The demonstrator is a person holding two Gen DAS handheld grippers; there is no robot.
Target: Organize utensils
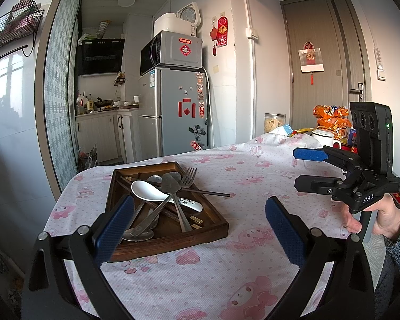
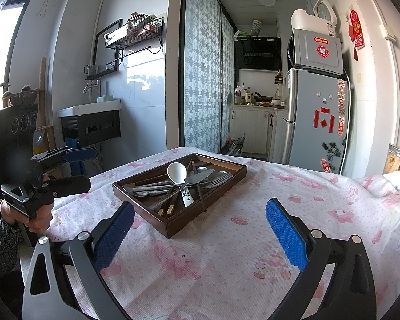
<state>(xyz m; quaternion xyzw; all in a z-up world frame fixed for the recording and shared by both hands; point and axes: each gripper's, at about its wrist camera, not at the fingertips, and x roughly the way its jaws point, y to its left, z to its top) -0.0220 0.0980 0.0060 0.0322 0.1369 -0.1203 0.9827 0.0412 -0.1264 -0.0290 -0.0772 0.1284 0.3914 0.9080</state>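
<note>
A dark wooden tray (image 1: 173, 242) (image 2: 146, 214) lies on the pink-patterned tablecloth, holding a jumbled pile of utensils. On top is a white ceramic spoon (image 1: 149, 190) (image 2: 176, 172), crossed by a metal fork (image 1: 188, 180) (image 2: 218, 180), metal spoons and dark chopsticks. One chopstick (image 1: 216, 193) (image 2: 201, 197) sticks out over the tray's rim. My left gripper (image 1: 200, 226) (image 2: 85, 169) hovers open just in front of the tray with nothing between its blue pads. The right gripper (image 2: 200, 229) (image 1: 301, 169), held in a hand, is open too and stays short of the tray, to its right.
At the table's far right stand a clear jar (image 1: 274, 122) (image 2: 397, 160), orange snack bags (image 1: 330, 117) and a white mug (image 1: 324, 136). A fridge (image 1: 173, 112) (image 2: 317, 122) stands beyond the table. Bare cloth (image 2: 226, 253) lies around the tray.
</note>
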